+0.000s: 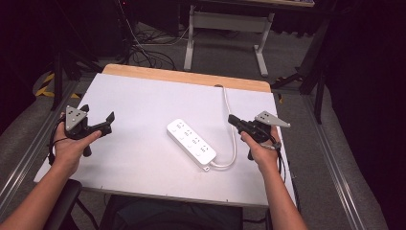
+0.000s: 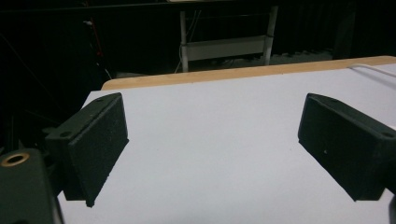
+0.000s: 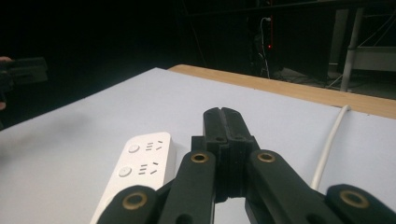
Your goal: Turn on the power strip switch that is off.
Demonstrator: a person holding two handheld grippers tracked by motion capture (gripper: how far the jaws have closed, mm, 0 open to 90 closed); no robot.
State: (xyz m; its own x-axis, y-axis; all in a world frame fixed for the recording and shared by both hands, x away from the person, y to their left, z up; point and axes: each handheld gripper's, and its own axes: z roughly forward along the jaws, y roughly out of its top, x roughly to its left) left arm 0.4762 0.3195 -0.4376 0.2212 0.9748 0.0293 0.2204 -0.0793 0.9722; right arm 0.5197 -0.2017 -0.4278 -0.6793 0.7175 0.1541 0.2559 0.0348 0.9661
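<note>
A white power strip (image 1: pixel 191 143) lies diagonally at the middle of the white table (image 1: pixel 143 96), its white cable (image 1: pixel 229 112) looping past the right side to the far edge. My left gripper (image 1: pixel 99 117) hovers over the table's left part, jaws wide open with nothing between them; its pads (image 2: pixel 98 144) frame bare table. My right gripper (image 1: pixel 233 120) is held just right of the strip, jaws pressed together and empty. In the right gripper view the shut jaws (image 3: pixel 222 122) point past the power strip (image 3: pixel 137 168), with the cable (image 3: pixel 329 144) to their right.
The table has a wooden far edge (image 1: pixel 186 76). Beyond it stands a white-legged desk frame (image 1: pixel 227 28) amid floor cables. Metal rails (image 1: pixel 330 158) run along both sides of the table. A dark chair arm (image 1: pixel 62 201) sits at the near left.
</note>
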